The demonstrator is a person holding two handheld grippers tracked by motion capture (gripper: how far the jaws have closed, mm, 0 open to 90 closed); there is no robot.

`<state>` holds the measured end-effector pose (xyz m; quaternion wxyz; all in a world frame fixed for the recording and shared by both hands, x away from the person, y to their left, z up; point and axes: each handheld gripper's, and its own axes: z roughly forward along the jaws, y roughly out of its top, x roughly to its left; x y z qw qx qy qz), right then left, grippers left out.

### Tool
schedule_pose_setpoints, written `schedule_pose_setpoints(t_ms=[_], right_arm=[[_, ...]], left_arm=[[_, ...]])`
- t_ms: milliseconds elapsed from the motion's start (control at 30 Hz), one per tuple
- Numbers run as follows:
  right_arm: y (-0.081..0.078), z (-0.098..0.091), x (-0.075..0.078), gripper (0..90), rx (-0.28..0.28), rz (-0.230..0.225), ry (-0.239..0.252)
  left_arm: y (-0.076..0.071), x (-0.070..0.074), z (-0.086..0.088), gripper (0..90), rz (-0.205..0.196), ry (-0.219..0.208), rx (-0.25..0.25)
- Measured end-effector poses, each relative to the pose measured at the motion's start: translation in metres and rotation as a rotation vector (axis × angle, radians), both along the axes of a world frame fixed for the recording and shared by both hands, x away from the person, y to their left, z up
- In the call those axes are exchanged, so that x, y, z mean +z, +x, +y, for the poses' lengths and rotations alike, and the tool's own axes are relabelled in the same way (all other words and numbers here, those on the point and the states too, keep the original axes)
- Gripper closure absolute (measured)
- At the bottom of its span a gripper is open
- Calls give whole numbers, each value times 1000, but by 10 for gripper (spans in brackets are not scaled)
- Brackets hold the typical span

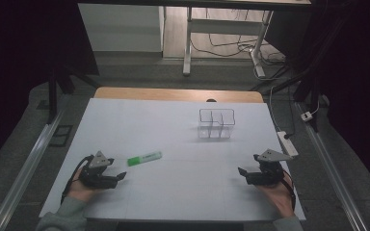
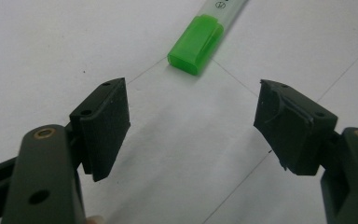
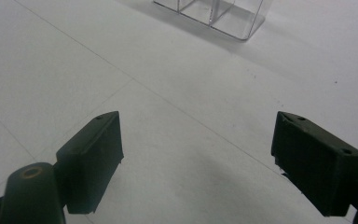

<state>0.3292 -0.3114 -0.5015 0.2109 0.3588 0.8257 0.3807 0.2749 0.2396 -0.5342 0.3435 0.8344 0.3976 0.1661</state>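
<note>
In the left gripper view we see our left fingers [image 2: 105, 126] spread wide apart with nothing between them, only bare white sheet in the gap. Just beyond them lies the green highlighter [image 2: 196, 43], its capped end pointing back toward us and sitting a little to the right of the midline between the fingers; the fingers do not touch it. Thin pencil lines cross the sheet under and beside the cap.

In the right gripper view our right fingers [image 3: 91, 158] are likewise released and spread, gripping nothing, hovering low over the sheet. Farther ahead of them stands the clear plastic organizer [image 3: 214, 16], well apart from the fingers.

From the high view, our left gripper [image 1: 120, 176] sits near the front left of the tabletop [image 1: 173, 202], held in the left hand [image 1: 79, 188], with its fingers aimed to the right. The highlighter [image 1: 144, 158] lies flat just beyond and to the right of it, angled slightly, near but apart. Our right gripper [image 1: 241, 172] sits near the front right, held in the right hand [image 1: 278, 192], its fingers aimed left toward the middle. The organizer [image 1: 216, 123] stands upright toward the back right of the sheet, divided into compartments, all looking empty, and well apart from the highlighter.
</note>
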Motion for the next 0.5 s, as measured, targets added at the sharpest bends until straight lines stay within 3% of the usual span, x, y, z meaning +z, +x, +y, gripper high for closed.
schedule_pose_setpoints(t_ms=[500], right_arm=[[2, 1, -2, 199, 0, 20, -17]], left_arm=[[0, 1, 0, 260, 5, -23, -4]])
